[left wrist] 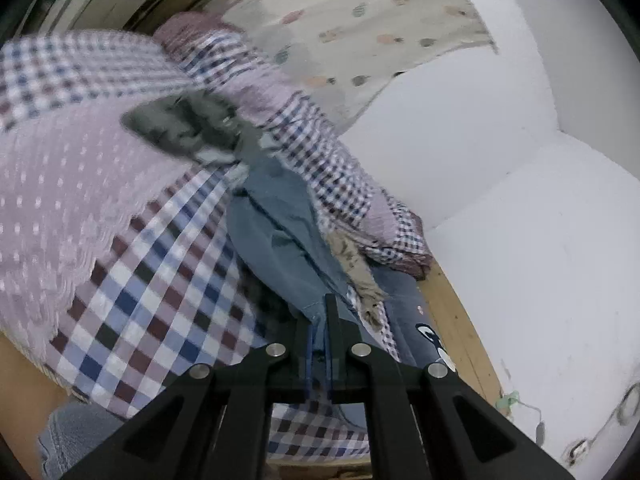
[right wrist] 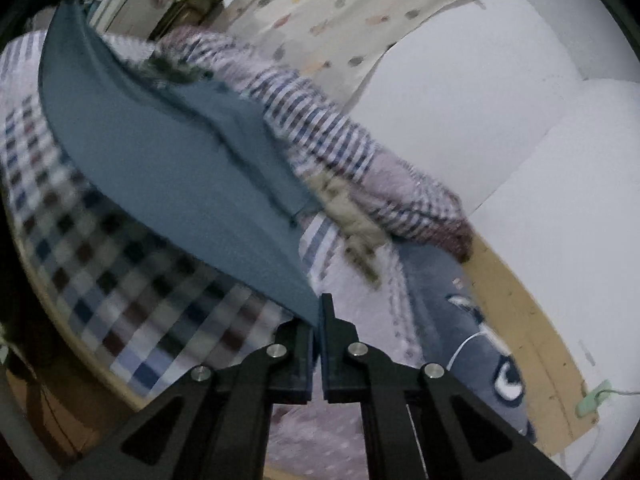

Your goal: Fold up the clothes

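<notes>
Both hand-held grippers (left wrist: 320,320) (right wrist: 320,312) clamped on blue garment (right wrist: 168,152), stretched lengthwise away.

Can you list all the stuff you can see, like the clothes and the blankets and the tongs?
Blue garment: one, slate blue, lifted over the bed, an edge pinched in both tongs.
Checked sheet: one, blue, maroon and white squares, covering the bed.
Pink blanket: one, pink with white dots, on the sheet.
Dark blue pillow: one, white cartoon print, at the bed's edge by the wall.
Curtain: one, cream with coloured spots, at the back.
Wall: white, right.
Left tongs: black, shut on the garment.
Right tongs: black, shut on the garment.
</notes>
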`<state>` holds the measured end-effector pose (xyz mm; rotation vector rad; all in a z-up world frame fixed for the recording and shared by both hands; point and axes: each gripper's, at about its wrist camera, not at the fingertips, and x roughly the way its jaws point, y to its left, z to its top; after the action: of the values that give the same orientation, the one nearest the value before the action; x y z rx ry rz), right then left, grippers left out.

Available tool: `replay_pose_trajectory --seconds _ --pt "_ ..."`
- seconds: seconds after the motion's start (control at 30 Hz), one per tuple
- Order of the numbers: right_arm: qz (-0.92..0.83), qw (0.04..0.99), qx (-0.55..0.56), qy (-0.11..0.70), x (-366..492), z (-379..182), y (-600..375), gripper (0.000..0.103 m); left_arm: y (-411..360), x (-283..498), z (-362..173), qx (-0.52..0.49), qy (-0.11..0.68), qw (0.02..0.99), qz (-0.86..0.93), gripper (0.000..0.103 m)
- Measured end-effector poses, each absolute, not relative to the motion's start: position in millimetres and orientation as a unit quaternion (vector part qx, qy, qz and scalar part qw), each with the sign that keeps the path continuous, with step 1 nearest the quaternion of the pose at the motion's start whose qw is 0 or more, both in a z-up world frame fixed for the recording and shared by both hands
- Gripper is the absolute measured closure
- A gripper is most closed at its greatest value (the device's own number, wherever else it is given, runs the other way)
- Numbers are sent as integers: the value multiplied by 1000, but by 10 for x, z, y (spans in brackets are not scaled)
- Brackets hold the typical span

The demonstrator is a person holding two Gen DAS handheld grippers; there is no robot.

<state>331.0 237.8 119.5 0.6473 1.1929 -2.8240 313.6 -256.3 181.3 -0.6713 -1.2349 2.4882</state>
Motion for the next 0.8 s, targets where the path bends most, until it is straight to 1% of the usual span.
replay_pose_trajectory --seconds 0.2,0.4,0.63,0.8 --pt "-908 5 198 368 3491 1807 2460 103 -2514 3416 2236 -214 -411 176 869 101" --pt "-923 -12 179 340 3794 2267 2615 103 -2460 3764 2558 -200 -385 196 879 101" --pt "-931 -24 161 325 4124 2573 2784 103 -2309 4117 2776 -200 -355 221 886 101" --pt "-929 -24 154 335 4362 2642 2785 103 -2255 4339 2883 -181 -352 237 887 101"
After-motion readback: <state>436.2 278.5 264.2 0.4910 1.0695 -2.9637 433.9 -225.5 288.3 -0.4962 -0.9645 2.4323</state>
